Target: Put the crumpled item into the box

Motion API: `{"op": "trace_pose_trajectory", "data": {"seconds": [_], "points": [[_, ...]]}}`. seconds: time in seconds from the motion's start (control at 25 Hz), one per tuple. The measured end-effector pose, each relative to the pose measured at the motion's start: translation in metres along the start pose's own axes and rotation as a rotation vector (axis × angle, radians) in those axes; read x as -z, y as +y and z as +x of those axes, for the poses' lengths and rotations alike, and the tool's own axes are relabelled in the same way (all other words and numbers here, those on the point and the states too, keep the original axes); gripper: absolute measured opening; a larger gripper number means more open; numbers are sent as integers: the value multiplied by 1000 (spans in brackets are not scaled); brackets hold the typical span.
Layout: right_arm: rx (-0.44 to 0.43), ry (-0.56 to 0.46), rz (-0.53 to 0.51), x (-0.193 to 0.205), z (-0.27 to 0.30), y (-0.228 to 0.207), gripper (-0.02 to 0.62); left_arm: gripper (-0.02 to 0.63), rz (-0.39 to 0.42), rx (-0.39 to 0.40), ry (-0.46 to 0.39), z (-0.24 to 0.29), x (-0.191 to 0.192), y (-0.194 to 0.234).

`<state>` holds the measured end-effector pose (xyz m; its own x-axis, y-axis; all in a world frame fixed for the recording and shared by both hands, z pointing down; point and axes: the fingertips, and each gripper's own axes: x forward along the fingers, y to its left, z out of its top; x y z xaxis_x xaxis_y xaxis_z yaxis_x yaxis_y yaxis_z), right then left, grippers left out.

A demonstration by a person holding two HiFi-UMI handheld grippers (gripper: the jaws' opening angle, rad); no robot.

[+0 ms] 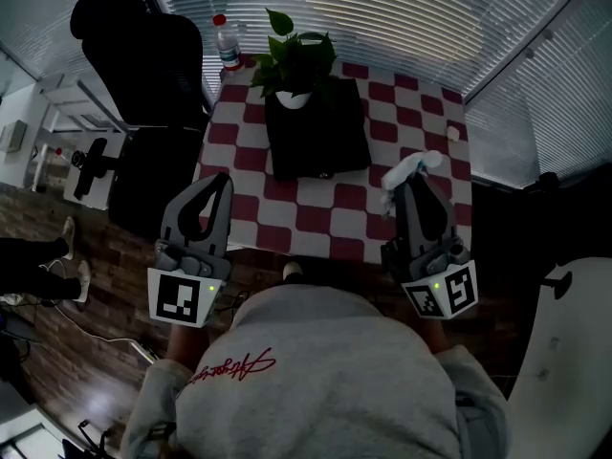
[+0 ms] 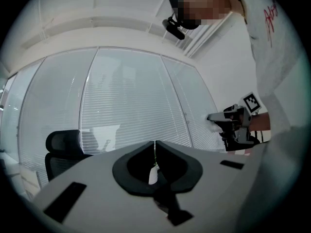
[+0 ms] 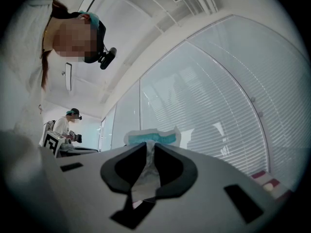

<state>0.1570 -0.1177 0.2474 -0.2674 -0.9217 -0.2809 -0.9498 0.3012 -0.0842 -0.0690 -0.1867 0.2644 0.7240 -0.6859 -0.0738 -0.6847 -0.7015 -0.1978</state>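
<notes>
Far left, off the table: black office chair [image 1: 143, 55]. L gripper [image 1: 222, 180] is held at the table's near-left edge, over the red/white checked cloth [image 1: 316, 220]. In its own view the L gripper [image 2: 155, 143] has jaws pressed together, tips meeting. A thin white sliver shows in the gap lower down; can't tell what it is.

Far left corner of the table: water bottle [image 1: 227, 43], red cap. Mid-table, toward the far side: black box [image 1: 316, 142], w/ a leafy plant [image 1: 295, 51] in a white pot [image 1: 295, 98] at its far edge.

R gripper [image 1: 409, 182] is over the near-right part of the cloth, well apart from the box. Its jaws pinch the crumpled item [image 1: 413, 167], a white wad sticking out past the tips. In the R gripper view [image 3: 149, 144] the crumpled item [image 3: 151, 137] is white w/ a teal band, clamped btwn the jaws.
</notes>
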Motion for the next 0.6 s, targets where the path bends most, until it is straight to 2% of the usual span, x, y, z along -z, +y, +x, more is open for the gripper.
{"op": "trace_pose_trajectory", "data": {"seconds": [0.6], "points": [[14, -10, -6, 8, 23, 2, 60, 23, 4, 12, -3, 11, 7, 22]]}}
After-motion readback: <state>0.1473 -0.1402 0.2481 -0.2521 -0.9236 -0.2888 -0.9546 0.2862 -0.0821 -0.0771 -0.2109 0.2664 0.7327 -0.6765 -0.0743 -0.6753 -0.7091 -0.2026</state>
